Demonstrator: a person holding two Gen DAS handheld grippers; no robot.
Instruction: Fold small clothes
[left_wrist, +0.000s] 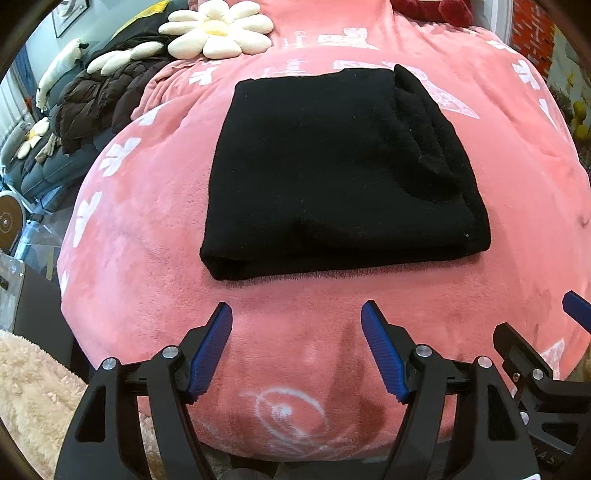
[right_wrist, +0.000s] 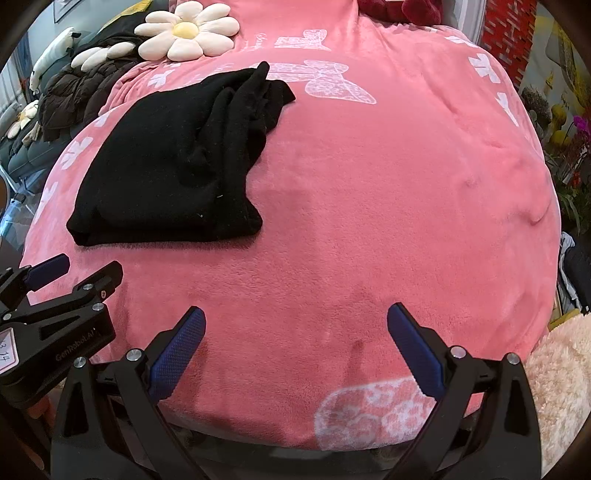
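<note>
A black garment (left_wrist: 332, 173) lies folded into a thick rectangle on the pink plush blanket (left_wrist: 147, 229). In the right wrist view the same black garment (right_wrist: 173, 166) sits at the upper left, its bunched layers along the right side. My left gripper (left_wrist: 296, 314) hovers just short of the garment's near edge, its blue pads spread wide and nothing between them. My right gripper (right_wrist: 295, 314) stands open over bare blanket, to the right of the garment. Each gripper shows at the edge of the other's view: left gripper (right_wrist: 74, 269), right gripper (left_wrist: 576, 310).
A daisy-shaped cushion (left_wrist: 218, 29) and a dark brown padded jacket (left_wrist: 99, 99) lie at the far left. A beige fluffy fabric (right_wrist: 557, 373) hangs by the near edge. Flowers and a red brick wall (right_wrist: 509, 33) stand at the right.
</note>
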